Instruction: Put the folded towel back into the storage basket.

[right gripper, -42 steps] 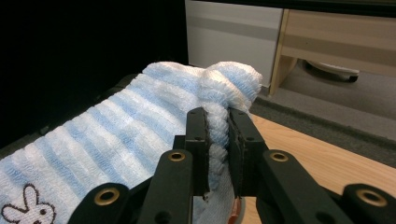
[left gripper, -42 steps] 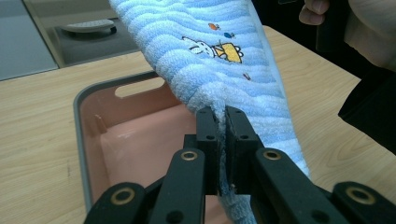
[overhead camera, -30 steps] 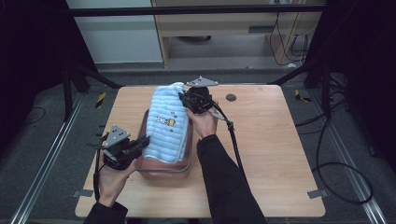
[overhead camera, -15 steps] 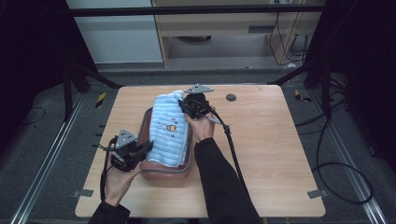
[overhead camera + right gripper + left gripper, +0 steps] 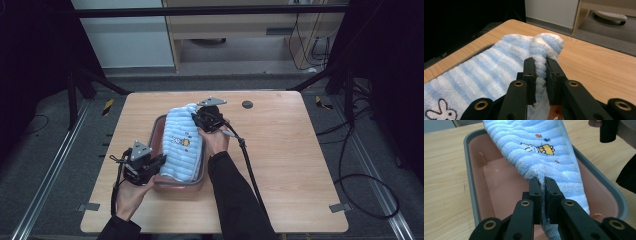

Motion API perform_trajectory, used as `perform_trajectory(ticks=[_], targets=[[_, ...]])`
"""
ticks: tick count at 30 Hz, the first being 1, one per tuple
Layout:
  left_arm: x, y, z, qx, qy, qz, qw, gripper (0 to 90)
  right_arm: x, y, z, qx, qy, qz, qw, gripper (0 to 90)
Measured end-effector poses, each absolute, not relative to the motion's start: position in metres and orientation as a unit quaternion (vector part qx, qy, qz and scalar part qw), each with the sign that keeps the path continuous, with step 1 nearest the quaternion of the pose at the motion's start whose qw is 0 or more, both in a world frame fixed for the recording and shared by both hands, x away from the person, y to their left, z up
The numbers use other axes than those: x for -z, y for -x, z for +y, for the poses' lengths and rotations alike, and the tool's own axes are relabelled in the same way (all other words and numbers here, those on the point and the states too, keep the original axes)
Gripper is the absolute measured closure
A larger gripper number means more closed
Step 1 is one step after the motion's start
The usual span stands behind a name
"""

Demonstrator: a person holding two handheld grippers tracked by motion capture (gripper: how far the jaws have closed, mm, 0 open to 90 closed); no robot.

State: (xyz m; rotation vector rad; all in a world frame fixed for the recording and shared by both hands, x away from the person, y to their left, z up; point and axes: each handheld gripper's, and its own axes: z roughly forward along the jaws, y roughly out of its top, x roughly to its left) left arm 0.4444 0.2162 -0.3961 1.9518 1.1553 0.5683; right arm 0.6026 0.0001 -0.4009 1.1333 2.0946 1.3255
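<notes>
Towel (image 5: 182,145), blue-white striped with a rabbit print, is stretched over the pink tray (image 5: 156,131) on the wooden table (image 5: 290,150). Left gripper (image 5: 543,185) pinches its near corner; right gripper (image 5: 540,67) pinches the far corner, past the tray's far rim.

Blue-and-white striped terry-cloth towel (image 5: 549,162): soft looped pile, ribbed, matt; stitched rabbit motif at lower left of right gripper view. Oblong plastic tub with grey rim and pink inside (image 5: 471,185): smooth, faint sheen, a few pale scuffs. Light wooden table top (image 5: 290,150): fine grain, smooth, low satin finish. Left gripper (image 5: 542,185) and right gripper (image 5: 540,67): black matt plastic jaws, brass-coloured metal eyelets.
</notes>
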Motion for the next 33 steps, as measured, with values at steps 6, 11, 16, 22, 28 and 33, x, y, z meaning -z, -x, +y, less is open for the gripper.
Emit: perform_trajectory(ticks=[6,11,16,22,28,33], targets=[[0.406,-0.446,0.216,-0.220,-0.772,0.461,0.379,85.6,0.412,-0.603,0.002,-0.467,-0.407,0.758,0.205,79.6],[0.410,-0.446,0.217,-0.218,-0.774,0.463,0.373,85.5,0.418,-0.602,0.003,-0.465,-0.408,0.760,0.201,79.6],[0.416,-0.447,0.217,-0.216,-0.776,0.465,0.367,85.5,0.425,-0.602,0.005,-0.458,-0.409,0.764,0.197,79.6],[0.421,-0.447,0.218,-0.214,-0.779,0.468,0.360,85.4,0.433,-0.602,0.006,-0.449,-0.410,0.769,0.197,79.3],[0.424,-0.449,0.218,-0.213,-0.778,0.471,0.356,84.7,0.438,-0.603,0.006,-0.442,-0.410,0.773,0.196,78.4],[0.427,-0.451,0.218,-0.205,-0.781,0.479,0.345,81.6,0.440,-0.603,0.007,-0.431,-0.408,0.781,0.194,75.2]])
